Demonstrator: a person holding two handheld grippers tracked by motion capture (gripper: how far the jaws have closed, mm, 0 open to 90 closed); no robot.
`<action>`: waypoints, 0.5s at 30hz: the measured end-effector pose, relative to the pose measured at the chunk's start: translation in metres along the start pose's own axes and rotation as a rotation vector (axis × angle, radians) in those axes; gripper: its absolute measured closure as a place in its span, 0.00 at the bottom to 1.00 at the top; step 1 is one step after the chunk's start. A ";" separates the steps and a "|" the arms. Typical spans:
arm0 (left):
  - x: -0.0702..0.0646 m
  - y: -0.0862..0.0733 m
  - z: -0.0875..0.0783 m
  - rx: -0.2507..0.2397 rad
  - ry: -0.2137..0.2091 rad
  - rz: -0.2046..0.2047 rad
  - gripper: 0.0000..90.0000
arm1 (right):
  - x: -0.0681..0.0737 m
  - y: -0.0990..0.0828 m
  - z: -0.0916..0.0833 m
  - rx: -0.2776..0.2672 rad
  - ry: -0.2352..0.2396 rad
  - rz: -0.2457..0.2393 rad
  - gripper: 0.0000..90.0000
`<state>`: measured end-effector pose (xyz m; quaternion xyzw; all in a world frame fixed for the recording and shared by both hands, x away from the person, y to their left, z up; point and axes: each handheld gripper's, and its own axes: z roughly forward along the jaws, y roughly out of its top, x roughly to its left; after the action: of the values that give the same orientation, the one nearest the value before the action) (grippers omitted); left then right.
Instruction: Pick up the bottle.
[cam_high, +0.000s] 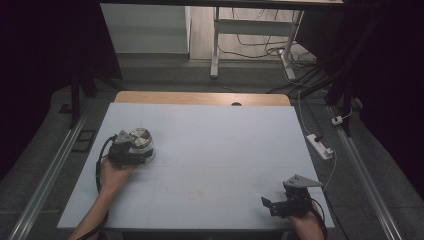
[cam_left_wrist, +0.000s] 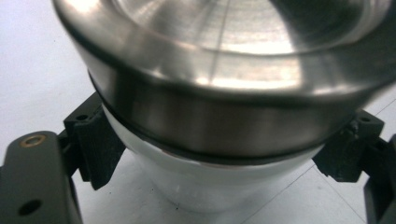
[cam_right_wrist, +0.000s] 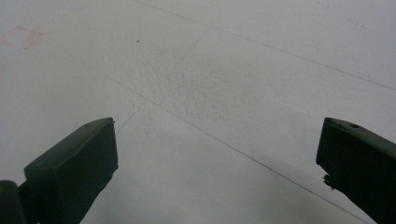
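Observation:
A round container with a shiny steel lid and a white body stands on the left of the white table. My left gripper reaches it from the near side, held by a hand. In the left gripper view the container looms close, and the black pads of the left gripper sit against both sides of its white body just under the lid rim. My right gripper rests near the table's front right corner. Its jaws stand wide apart over bare tabletop in the right gripper view, holding nothing.
A faint reddish mark lies on the table's near middle. Beyond the right edge a white power strip and cables lie on the floor. A wooden strip borders the far edge, with white desk legs behind.

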<state>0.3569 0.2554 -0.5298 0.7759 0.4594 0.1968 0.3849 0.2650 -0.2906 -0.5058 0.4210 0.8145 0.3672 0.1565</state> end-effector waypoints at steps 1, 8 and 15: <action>0.000 0.000 0.000 0.000 0.000 0.000 0.18 | 0.000 0.000 0.000 0.000 0.000 0.000 0.00; -0.002 0.001 -0.001 0.004 0.017 -0.011 0.18 | 0.000 0.000 0.000 -0.003 0.001 0.001 0.00; -0.005 0.005 -0.005 -0.008 -0.003 -0.010 0.18 | 0.000 0.000 -0.001 -0.005 0.004 0.001 0.00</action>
<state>0.3539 0.2519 -0.5228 0.7724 0.4617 0.1956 0.3898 0.2648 -0.2913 -0.5056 0.4205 0.8135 0.3704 0.1558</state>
